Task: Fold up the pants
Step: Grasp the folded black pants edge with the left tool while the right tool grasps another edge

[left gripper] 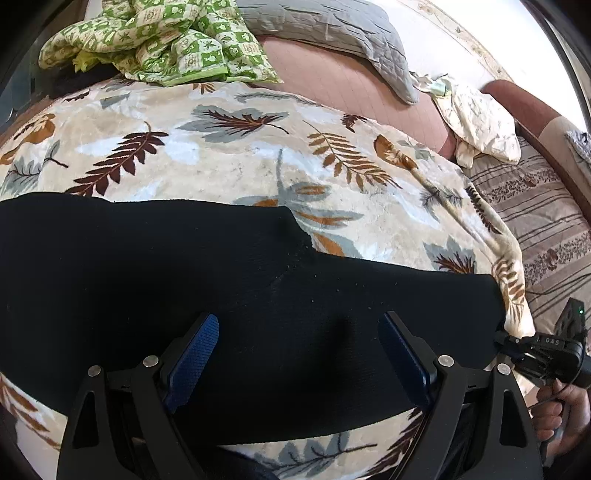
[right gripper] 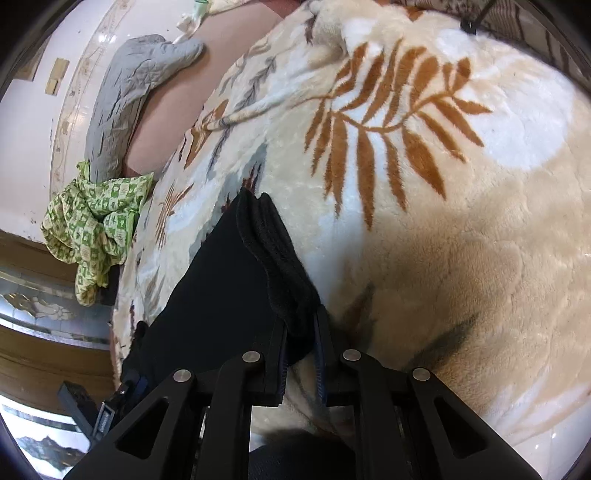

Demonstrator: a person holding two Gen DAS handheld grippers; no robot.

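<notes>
The black pants point(left gripper: 184, 280) are matt knit cloth with a fuzzy hem, lying on a plush, velvety leaf-print blanket point(left gripper: 229, 155), beyond which sit a quilted grey cloth point(left gripper: 332, 22) and crinkled green printed cotton point(left gripper: 166, 37); the gripper fingers point(left gripper: 192, 358) carry ribbed blue pads on matt black plastic.

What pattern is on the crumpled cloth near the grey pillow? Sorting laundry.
Green-and-cream checks with small motifs on the crumpled cloth, clearest in the left wrist view.
</notes>
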